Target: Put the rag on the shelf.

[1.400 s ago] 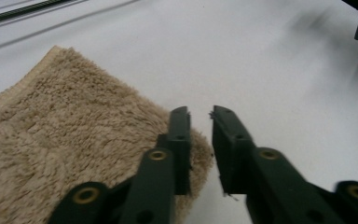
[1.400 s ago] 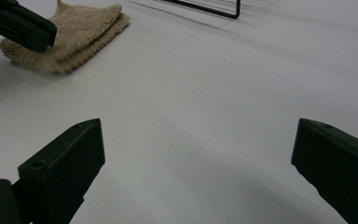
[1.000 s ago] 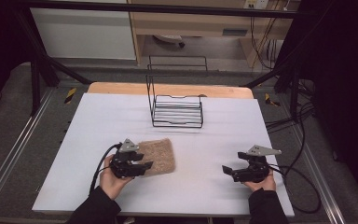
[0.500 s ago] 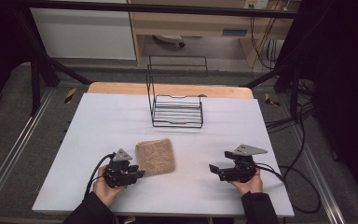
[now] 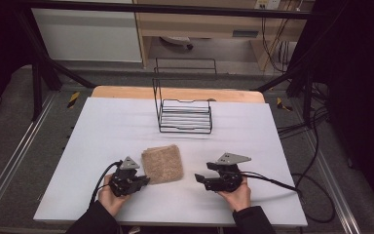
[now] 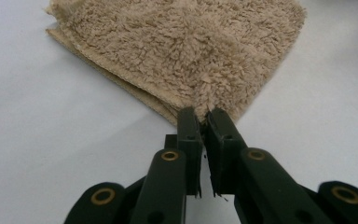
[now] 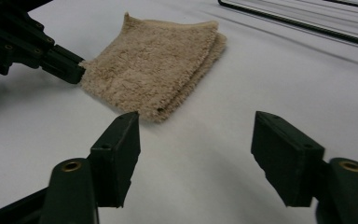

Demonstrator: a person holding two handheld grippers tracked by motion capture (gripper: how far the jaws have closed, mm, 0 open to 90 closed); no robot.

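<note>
Your folded towel (image 5: 162,164): tan-beige throughout, fuzzy looped pile, with a smoother, slightly lighter stitched hem along its edges; no print or stripe.
Your left gripper (image 5: 143,181): black jaws and body, brass-coloured rivets at the joints, grey three-cornered plate on top, black cable.
Your right gripper (image 5: 198,178): the same black, with brass-coloured rivets, a grey plate and a black cable.
Your sleeves (image 5: 93,223): black.
Your table (image 5: 107,122): plain white top with a faint lilac cast, unpatterned; a light wood strip runs along its far edge.
Your wire rack (image 5: 184,115): black wire, parallel bars across its base.
Floor around you (image 5: 9,131): dull grey.
</note>
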